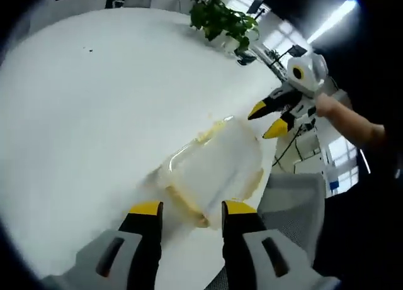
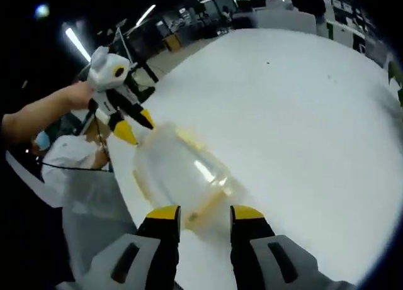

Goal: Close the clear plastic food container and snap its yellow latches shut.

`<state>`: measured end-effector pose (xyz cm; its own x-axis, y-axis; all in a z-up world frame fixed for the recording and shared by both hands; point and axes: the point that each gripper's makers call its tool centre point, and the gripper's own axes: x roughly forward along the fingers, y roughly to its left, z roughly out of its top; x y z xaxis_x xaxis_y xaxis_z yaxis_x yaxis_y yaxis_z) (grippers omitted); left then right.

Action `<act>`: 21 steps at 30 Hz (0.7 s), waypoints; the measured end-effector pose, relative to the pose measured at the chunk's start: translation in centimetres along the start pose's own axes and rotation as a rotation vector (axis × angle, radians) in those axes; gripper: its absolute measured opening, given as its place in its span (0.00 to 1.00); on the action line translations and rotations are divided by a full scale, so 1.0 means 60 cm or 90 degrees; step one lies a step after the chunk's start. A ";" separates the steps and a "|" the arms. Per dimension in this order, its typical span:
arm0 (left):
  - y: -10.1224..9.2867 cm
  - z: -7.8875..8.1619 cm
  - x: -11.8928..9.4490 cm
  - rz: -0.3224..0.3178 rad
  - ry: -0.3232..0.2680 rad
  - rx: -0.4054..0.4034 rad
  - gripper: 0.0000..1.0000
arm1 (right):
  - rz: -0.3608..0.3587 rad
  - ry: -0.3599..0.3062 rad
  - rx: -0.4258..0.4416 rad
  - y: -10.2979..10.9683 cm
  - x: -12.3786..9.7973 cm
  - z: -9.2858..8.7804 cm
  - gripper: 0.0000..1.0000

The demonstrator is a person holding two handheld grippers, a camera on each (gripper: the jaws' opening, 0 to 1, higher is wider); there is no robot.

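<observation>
- a clear plastic food container point(image 1: 214, 170) with yellow latches point(image 1: 211, 131) is seen lying on a white table point(image 1: 94, 107), close to the table's edge.
- in the left gripper view, the left gripper point(image 1: 192, 209) is held with its yellow-tipped jaws apart and nothing between them; the container lies just beyond the tips, its near end lined up with the gap.
- whether the left tips touch the container cannot be told, since the picture is blurred there.
- in the same view the right gripper point(image 1: 267, 119) is seen at the container's far end, held by a hand point(image 1: 327, 104); its two yellow tips are parted and point at the far rim, just beside it.
- in the right gripper view, the right gripper point(image 2: 204, 213) is shown with jaws spread and empty; the container point(image 2: 182, 170) lies just ahead of the gap, a yellow latch point(image 2: 211, 205) at its near end.
- there the left gripper point(image 2: 135, 128) is seen at the far end, its tips slightly apart and right at the container's rim.
- the container's lid appears to be resting on it, though this is too blurred to be sure.
- a green potted plant point(image 1: 220, 19) is seen on the far side of the table, well apart from the container.
- a grey chair back point(image 1: 293, 205) is seen just off the table's edge.
- no brand, label or writing can be read.
</observation>
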<state>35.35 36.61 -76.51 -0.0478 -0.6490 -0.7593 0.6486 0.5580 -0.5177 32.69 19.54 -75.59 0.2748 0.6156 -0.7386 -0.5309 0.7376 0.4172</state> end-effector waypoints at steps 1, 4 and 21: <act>0.000 -0.001 0.002 0.000 -0.005 -0.010 0.34 | 0.002 -0.006 0.003 0.001 0.000 0.001 0.29; 0.001 -0.009 0.008 0.002 -0.010 -0.026 0.34 | 0.004 -0.007 0.016 0.005 0.001 -0.002 0.28; -0.003 -0.016 0.029 -0.002 -0.045 -0.066 0.33 | 0.014 -0.014 0.074 0.015 0.027 -0.028 0.21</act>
<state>34.40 35.86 -78.11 0.0062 -0.6829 -0.7305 0.5663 0.6045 -0.5603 31.31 20.74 -77.33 0.2830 0.6367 -0.7173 -0.4405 0.7506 0.4925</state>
